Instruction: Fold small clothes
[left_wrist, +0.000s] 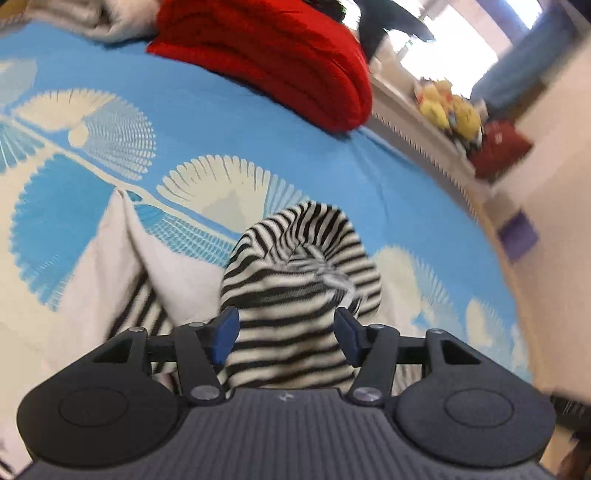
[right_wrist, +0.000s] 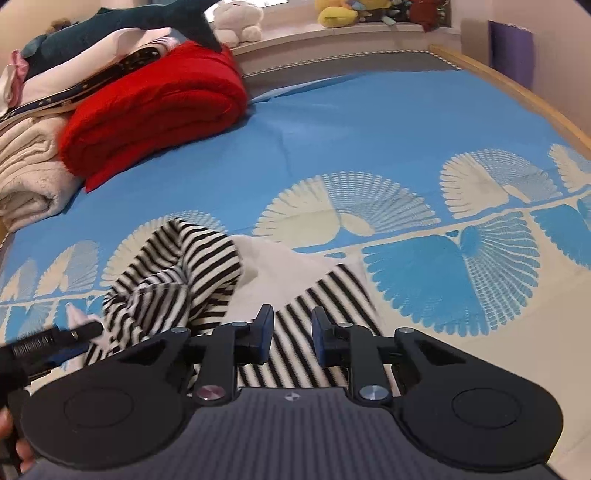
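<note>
A black-and-white striped small garment (left_wrist: 295, 280) lies crumpled on the blue patterned bedsheet (left_wrist: 258, 122). A bunched fold of it rises between the blue pads of my left gripper (left_wrist: 286, 334), whose jaws stand wide apart around the cloth. In the right wrist view the same garment (right_wrist: 177, 273) lies to the left, with a flat striped part and a white inner side (right_wrist: 291, 266) ahead. My right gripper (right_wrist: 291, 334) is open just above the flat striped part. The left gripper's tip (right_wrist: 74, 332) shows at the left edge.
A folded red blanket (right_wrist: 155, 107) and cream blankets (right_wrist: 26, 177) lie at the far left of the bed. Plush toys (right_wrist: 236, 18) sit on the sill behind. The wooden bed edge (right_wrist: 517, 88) runs along the right.
</note>
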